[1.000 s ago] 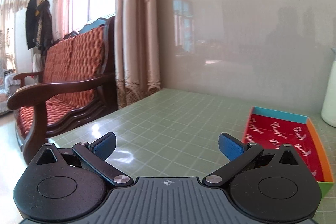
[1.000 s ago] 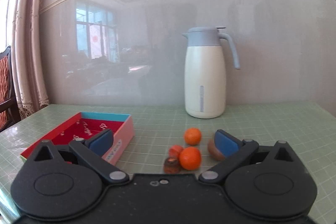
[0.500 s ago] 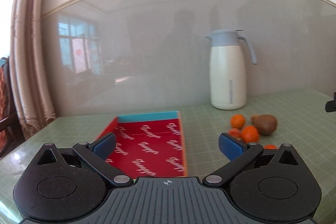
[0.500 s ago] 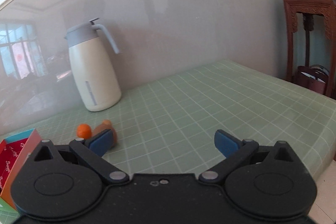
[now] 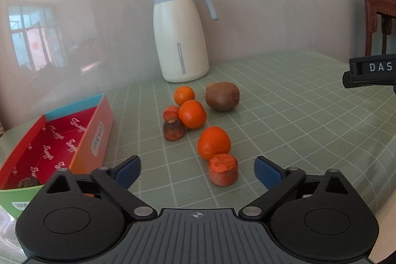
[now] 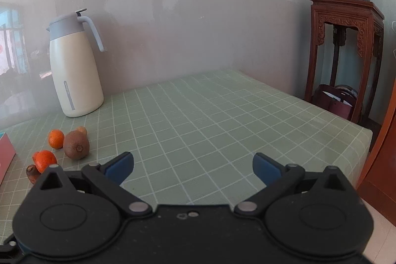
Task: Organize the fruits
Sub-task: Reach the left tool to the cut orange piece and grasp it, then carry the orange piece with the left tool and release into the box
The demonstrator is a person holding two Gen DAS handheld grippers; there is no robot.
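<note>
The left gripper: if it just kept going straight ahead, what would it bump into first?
Most likely the orange cut chunk, which lies between the closing jaws of the left gripper, untouched as yet. Right behind it sits a tangerine. Depth is hard to judge here.

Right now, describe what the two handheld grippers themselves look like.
Both look alike. The left gripper has a matte black body with two round housings, a ribbed grey centre plate bearing a small crosshair mark, silver pivot pins, black link arms and blue pads on its fingers. The right gripper has the same black body and blue-tipped fingers, but a smooth centre. No cables or sleeves show.
</note>
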